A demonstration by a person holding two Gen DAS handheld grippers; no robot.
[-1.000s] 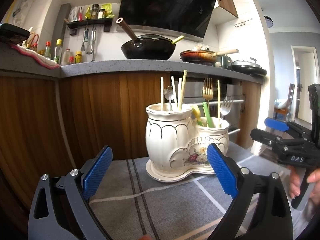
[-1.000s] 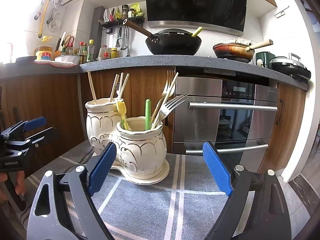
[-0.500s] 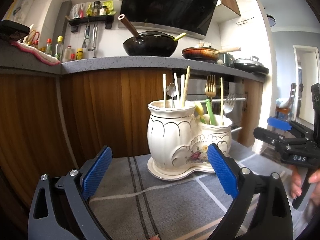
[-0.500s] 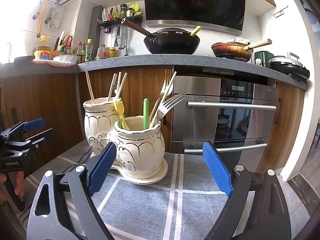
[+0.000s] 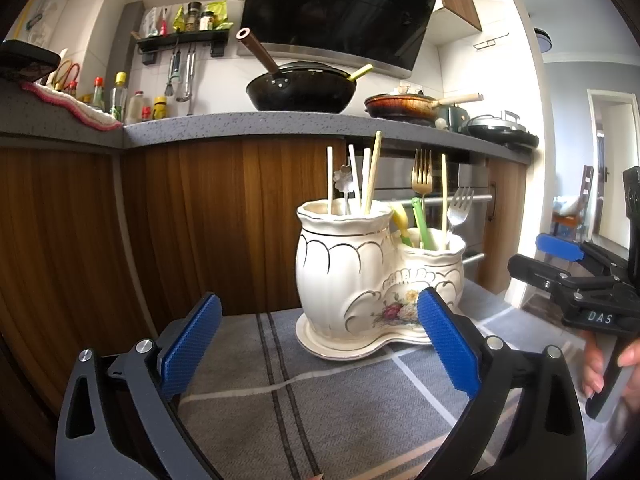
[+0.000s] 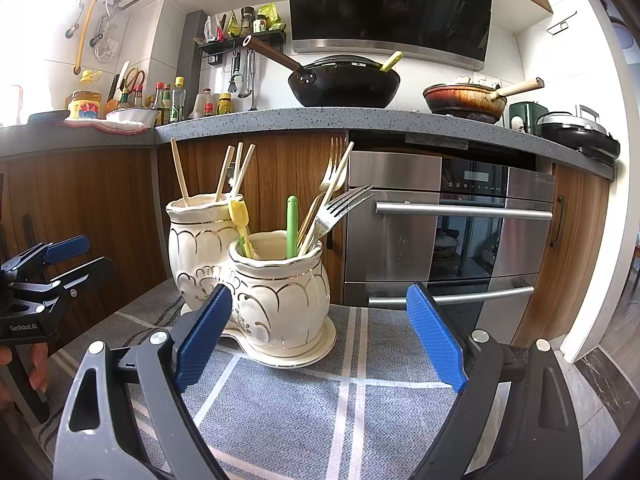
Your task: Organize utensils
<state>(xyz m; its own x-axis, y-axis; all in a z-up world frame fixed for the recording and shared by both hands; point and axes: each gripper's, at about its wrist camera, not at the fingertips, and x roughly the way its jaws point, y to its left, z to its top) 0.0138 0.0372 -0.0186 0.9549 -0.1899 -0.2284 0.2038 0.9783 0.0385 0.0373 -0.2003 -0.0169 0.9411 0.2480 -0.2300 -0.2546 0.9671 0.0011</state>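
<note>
1. surface (image 6: pixel 360 408) with a grey checked cloth carries everything; kitchen counter, wok and oven behind are just background
2. ceramic double holder (image 6: pixel 256 280) stands upright on its own saucer base near the middle of the cloth, a taller pot (image 5: pixel 342 256) joined to a shorter pot (image 6: pixel 280 280)
3. left gripper (image 5: pixel 318 344) low over the cloth, jaws spread wide, nothing between them, holder just ahead but apart from the pads
4. right gripper (image 6: pixel 320 334) same on the other side, jaws wide and empty, facing the shorter pot, not touching
5. chopsticks (image 5: pixel 370 176) and a small flower-headed spoon (image 5: pixel 346 182) sit in the taller pot
6. forks (image 6: pixel 340 208), green handle (image 6: pixel 292 224), yellow handle (image 6: pixel 238 216) and one stray chopstick (image 5: pixel 444 196) sit in the shorter pot
7. step: looks like a pause before a pick, nothing held, sorting seems nearly done or barely begun, cannot tell which
8. next move, my guess: the stray chopstick among the forks wants moving to the taller pot; calls for a jaw narrowed on a thin upright stick and a straight lift clear of the fork tines
</note>
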